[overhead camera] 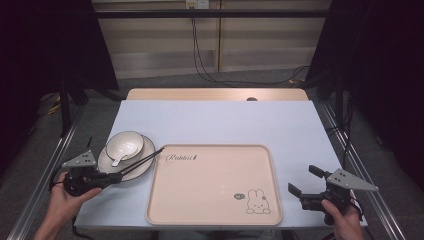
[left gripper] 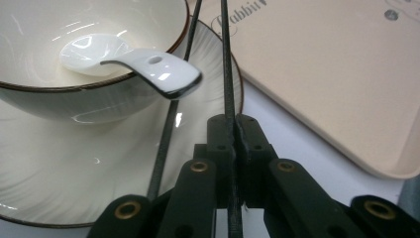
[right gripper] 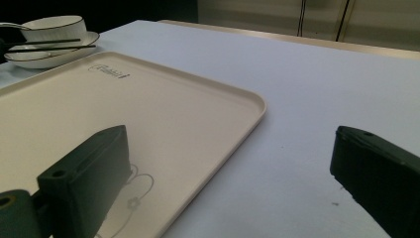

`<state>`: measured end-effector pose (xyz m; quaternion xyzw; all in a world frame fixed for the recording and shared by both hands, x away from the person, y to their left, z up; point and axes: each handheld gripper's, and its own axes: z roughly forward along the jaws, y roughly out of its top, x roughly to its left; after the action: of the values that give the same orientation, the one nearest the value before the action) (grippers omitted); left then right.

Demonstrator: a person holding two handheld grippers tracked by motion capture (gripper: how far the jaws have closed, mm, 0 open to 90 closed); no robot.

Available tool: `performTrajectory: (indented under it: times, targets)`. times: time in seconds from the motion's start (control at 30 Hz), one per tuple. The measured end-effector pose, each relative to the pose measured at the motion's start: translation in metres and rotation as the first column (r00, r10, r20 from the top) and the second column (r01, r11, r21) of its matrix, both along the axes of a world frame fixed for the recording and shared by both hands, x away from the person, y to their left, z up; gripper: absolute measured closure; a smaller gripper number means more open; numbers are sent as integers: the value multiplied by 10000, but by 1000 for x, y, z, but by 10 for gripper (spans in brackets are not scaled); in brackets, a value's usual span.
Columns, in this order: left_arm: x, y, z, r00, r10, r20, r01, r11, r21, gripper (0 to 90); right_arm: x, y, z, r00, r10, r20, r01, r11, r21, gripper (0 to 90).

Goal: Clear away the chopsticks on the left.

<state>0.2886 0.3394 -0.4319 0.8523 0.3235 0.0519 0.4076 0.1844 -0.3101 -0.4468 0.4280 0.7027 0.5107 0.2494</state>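
Note:
My left gripper (overhead camera: 118,176) is at the table's left front, shut on a thin black chopstick (left gripper: 228,74) that points toward the corner of the beige tray (overhead camera: 210,210). A second black chopstick (left gripper: 168,129) runs beside the jaws over the white plate (left gripper: 59,178); whether the jaws touch it I cannot tell. On the plate stands a white bowl (overhead camera: 131,139) with a white spoon (left gripper: 143,64) resting in it, handle over the rim. My right gripper (overhead camera: 305,180) is open right of the tray, its fingers (right gripper: 84,178) wide apart with nothing between them.
The tray (right gripper: 148,109) carries a rabbit drawing (overhead camera: 257,201) at its front right corner and script at its back left. The light blue table top (overhead camera: 215,120) lies bare behind the tray. Metal rails (overhead camera: 350,160) run along both table sides.

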Motion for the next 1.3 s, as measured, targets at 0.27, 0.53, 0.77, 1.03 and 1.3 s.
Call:
performTrajectory:
  times: [0.27, 0.53, 0.77, 1.03, 1.3]
  targets:
    - [-17, -9, 7, 9966, 823, -86, -827, 9940, -717, 860, 0, 0, 0, 10000, 39, -22, -39, 10000, 40, 20]
    - [-34, -25, 10, 9923, 1212, -241, -1230, 9875, -985, 860, 0, 1, 0, 10000, 69, -34, -69, 9999, 75, 20]
    - [-47, -41, 15, 9793, 1985, -404, -2020, 9718, -1219, 860, 0, 1, 0, 9999, 102, -40, -102, 9999, 47, 20]
    - [-54, -73, 22, 9797, 1951, -463, -1998, 9699, -1393, 860, 1, 1, 0, 9999, 97, -29, -97, 10000, 8, 20]
    - [-45, -99, 20, 9526, 2934, -801, -3021, 9432, -1382, 860, 1, 2, 0, 9998, 165, -83, -164, 9998, 59, 20]
